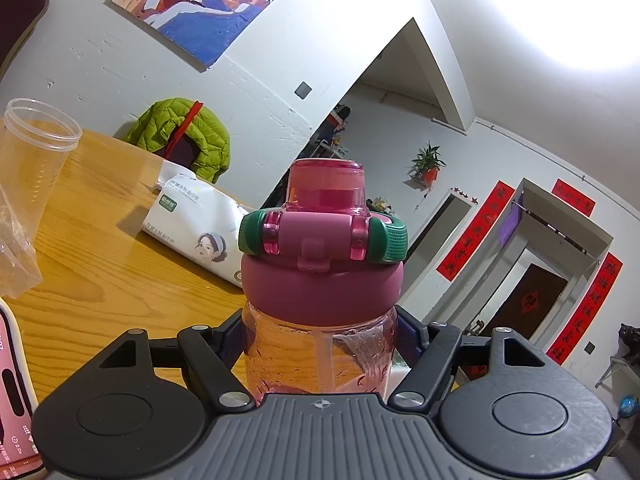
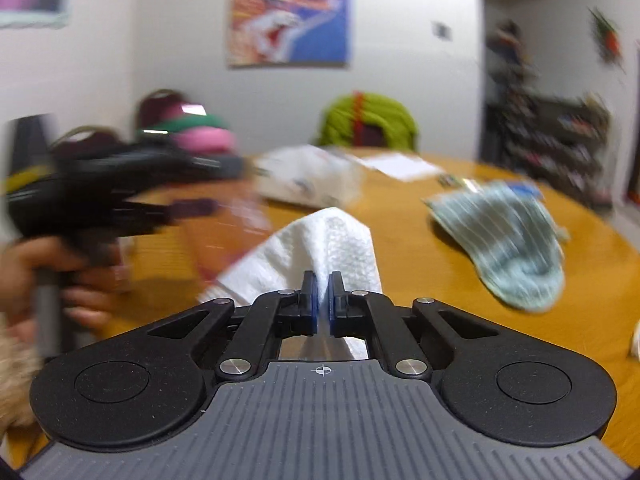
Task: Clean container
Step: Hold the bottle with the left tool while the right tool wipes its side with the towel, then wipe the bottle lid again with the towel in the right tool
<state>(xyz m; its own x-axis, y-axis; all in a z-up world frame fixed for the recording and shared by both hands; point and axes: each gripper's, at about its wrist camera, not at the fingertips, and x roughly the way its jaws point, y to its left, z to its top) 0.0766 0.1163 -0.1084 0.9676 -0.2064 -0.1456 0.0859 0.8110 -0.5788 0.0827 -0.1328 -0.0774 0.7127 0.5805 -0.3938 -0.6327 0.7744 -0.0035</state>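
The pink bottle sits clamped in our left gripper, its jaws closed on the clear lower body just below the pink shoulder, lid shut on top. We hold it upright above the table. In the right wrist view our right gripper has its jaws pinched on a white paper towel, which stands up in a peak ahead of the pads. At about 9 o'clock there, blurred, are the left gripper, our hand under it, and the bottle's pink and green top. Further off lie a striped cloth at 2 o'clock and a tissue pack at 12. We judge the wiping has barely begun: towel and bottle are apart, droplets show inside, and the outside is left to rub down.
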